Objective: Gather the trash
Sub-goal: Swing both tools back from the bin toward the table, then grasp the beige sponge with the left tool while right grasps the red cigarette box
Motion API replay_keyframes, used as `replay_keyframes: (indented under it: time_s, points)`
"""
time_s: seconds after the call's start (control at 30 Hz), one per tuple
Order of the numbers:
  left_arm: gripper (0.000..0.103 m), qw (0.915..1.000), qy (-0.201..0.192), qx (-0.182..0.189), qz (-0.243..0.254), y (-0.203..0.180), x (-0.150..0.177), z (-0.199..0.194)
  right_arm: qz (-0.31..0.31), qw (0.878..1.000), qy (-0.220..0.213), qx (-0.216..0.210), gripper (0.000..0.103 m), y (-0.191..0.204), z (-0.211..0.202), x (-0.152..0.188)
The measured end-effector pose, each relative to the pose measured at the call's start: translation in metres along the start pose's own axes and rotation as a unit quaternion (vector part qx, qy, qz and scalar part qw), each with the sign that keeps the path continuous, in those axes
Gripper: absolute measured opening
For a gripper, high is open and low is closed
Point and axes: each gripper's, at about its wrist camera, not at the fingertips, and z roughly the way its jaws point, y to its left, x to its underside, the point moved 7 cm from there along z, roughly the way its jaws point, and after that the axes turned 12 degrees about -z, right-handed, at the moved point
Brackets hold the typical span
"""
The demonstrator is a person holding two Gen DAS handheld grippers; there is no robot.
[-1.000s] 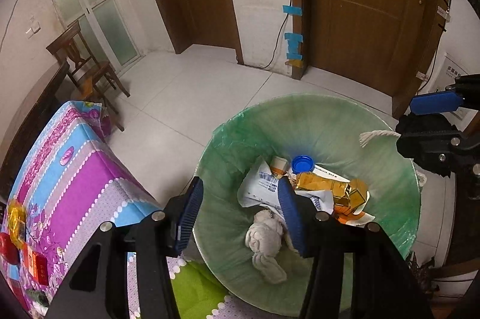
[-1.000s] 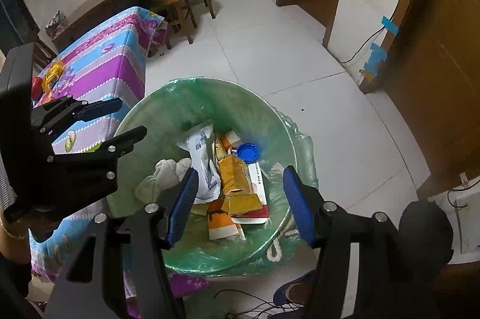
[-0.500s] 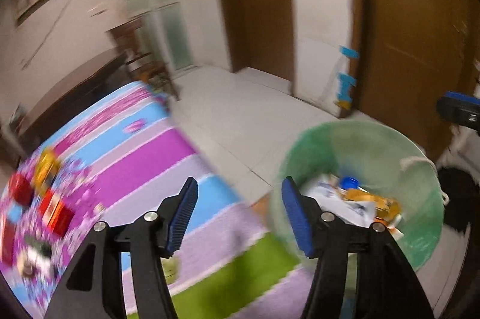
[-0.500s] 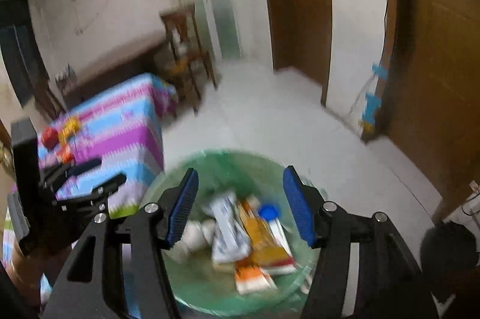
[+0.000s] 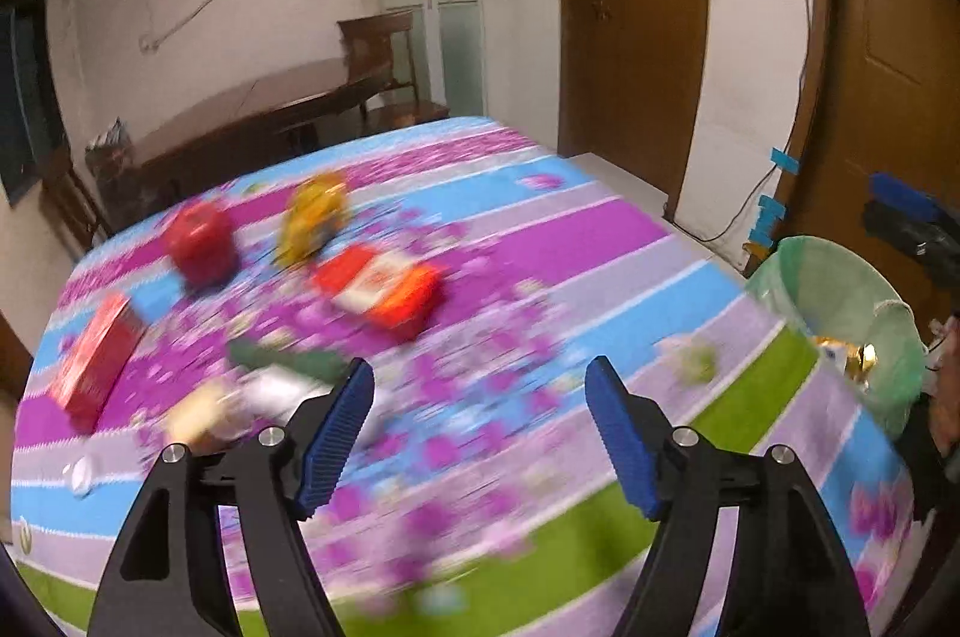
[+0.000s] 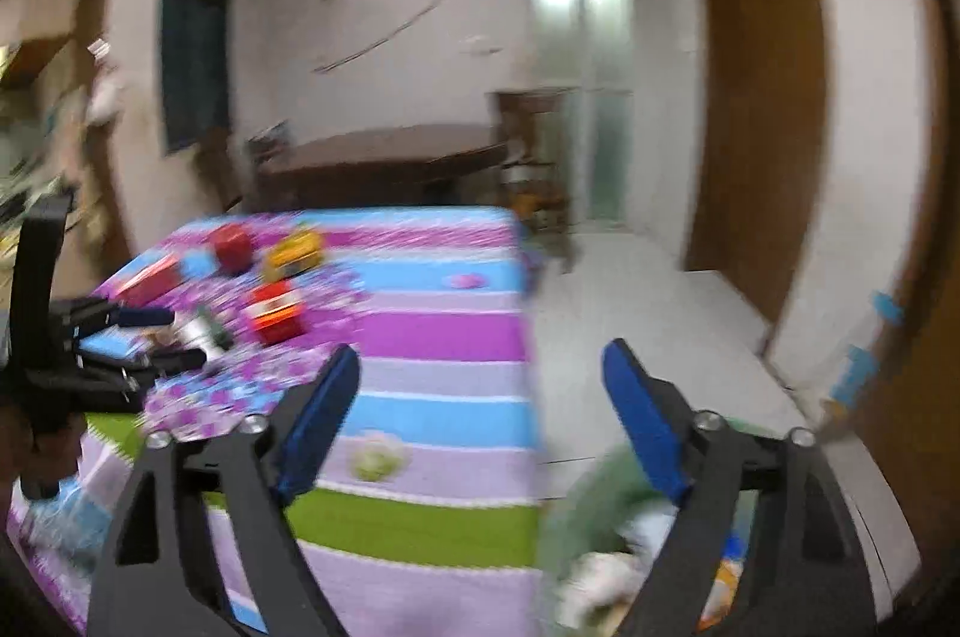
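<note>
Covering the table, a striped floral tablecloth (image 5: pixel 540 241) in purple, blue and green lies smooth beneath blurred litter: a flat red-and-white packet (image 5: pixel 378 286), a red carton (image 5: pixel 93 361), a rounded red object (image 5: pixel 198 241), a crinkled yellow wrapper (image 5: pixel 312 214). Beside the table's edge stands the round bin with its glossy green liner (image 5: pixel 840 295), trash inside. Left gripper (image 5: pixel 480 433) and right gripper (image 6: pixel 480 415) have just been opening; their ribbed blue pads hold nothing.

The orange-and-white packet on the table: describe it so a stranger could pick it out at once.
Start at the table under the purple, blue and green striped cloth. Near its middle lies the orange-and-white packet, flat on a purple stripe. A rounder red item and a yellow item lie behind it, but it alone is flat, with a white panel on orange-red wrapping.
</note>
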Motion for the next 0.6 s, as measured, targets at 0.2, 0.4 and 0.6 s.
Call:
replay_keyframes:
  time_s: [0.2, 0.4, 0.6]
  points:
    - [0.077, 0.9996, 0.006, 0.014, 0.023, 0.104, 0.014, -0.03, -0.047, 0.994, 0.041, -0.092, 0.085, 0.069, 0.063, -0.021]
    - [0.077, 0.9943, 0.048, 0.06, 0.074, 0.162, 0.023, -0.019, -0.093, 0.977, 0.088, -0.173, 0.098, 0.132, 0.127, -0.04]
    - [0.077, 0.9906, 0.061, 0.061, 0.106, 0.165, 0.015, 0.02, -0.127, 0.956, 0.15, -0.218, 0.098, 0.168, 0.18, -0.039]
